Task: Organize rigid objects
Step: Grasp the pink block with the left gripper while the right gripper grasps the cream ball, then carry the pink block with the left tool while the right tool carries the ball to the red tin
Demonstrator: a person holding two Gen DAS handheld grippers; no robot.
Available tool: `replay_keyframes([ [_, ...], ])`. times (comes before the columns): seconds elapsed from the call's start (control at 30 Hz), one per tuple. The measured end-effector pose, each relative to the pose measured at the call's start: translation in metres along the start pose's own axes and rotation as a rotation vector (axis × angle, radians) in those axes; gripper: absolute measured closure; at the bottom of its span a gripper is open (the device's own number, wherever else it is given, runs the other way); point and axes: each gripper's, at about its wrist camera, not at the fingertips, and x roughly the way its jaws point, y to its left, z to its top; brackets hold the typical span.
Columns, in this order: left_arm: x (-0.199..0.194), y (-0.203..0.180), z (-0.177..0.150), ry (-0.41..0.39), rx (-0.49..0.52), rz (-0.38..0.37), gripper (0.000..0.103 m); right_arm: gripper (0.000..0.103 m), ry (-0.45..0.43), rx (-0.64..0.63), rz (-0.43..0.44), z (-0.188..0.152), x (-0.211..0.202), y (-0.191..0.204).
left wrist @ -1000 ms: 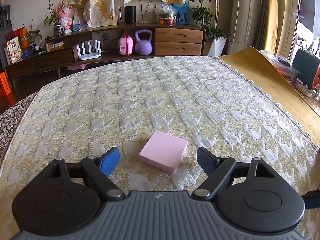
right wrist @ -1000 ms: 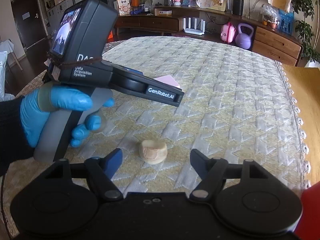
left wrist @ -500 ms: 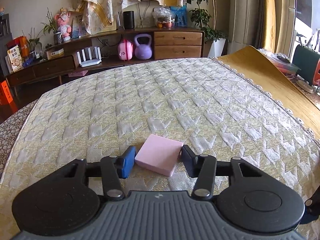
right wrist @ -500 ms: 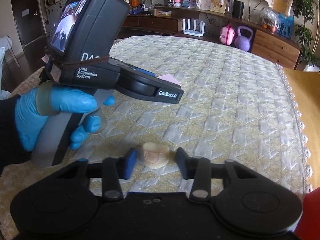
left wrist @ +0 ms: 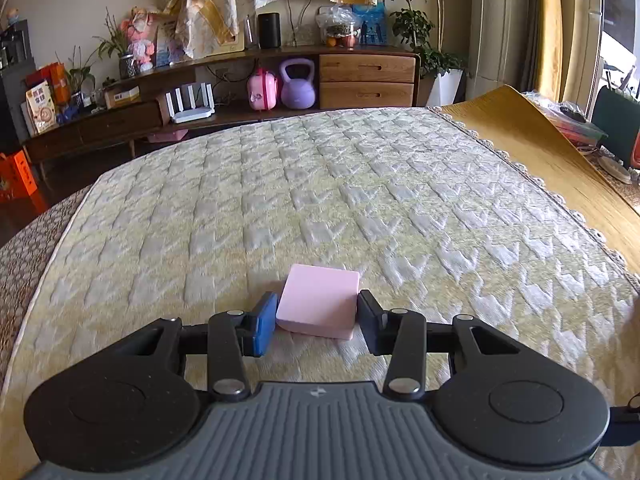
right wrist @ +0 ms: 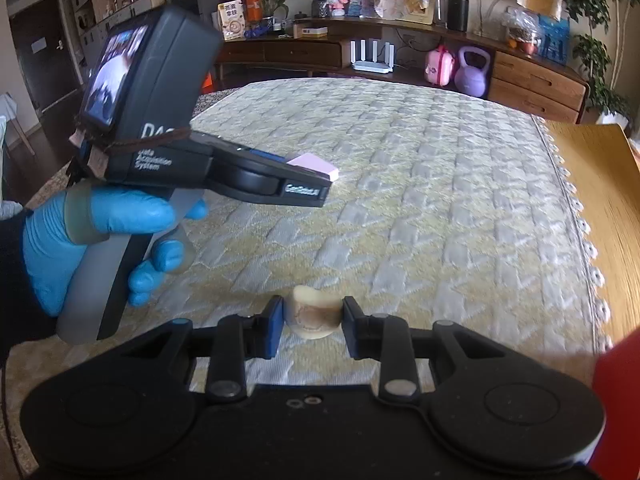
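Left wrist view: we see two tools, each clamped on a small thing above the quilted bed cover (left wrist: 360,184).

Largest in sight is the cover, pale yellow and cream, with a wooden sideboard (left wrist: 360,80) far behind it and a purple kettlebell (left wrist: 297,89) on its lower shelf. Our left tool (left wrist: 316,322) has just been closing, and its blue pads (left wrist: 265,329) now press both sides of the pink block (left wrist: 318,300), which sits tilted between them. From the right wrist view, the left hand (right wrist: 100,240) in a blue glove holds that tool, with the block's end (right wrist: 316,166) showing past its tip, above the cover. Our right tool (right wrist: 314,326) has likewise just been closing and now grips the small beige wooden piece (right wrist: 312,316) by its sides, close over the cover.
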Motion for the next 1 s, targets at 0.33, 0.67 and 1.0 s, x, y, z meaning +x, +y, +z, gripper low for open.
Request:
replay_keyframes([
  [0.33, -0.037, -0.006, -0.023, 0.039, -0.022, -0.007, 0.06, 0.074, -0.006, 0.083, 0.0, -0.019, -0.036, -0.012],
  [0.67, -0.088, -0.035, -0.034, 0.059, -0.032, -0.06, 0.061, 0.074, -0.047, 0.11, -0.021, -0.037, -0.088, -0.018],
  [1.0, -0.143, -0.084, -0.028, 0.023, 0.006, -0.133, 0.061, 0.074, -0.118, 0.143, -0.067, -0.055, -0.142, -0.041],
])
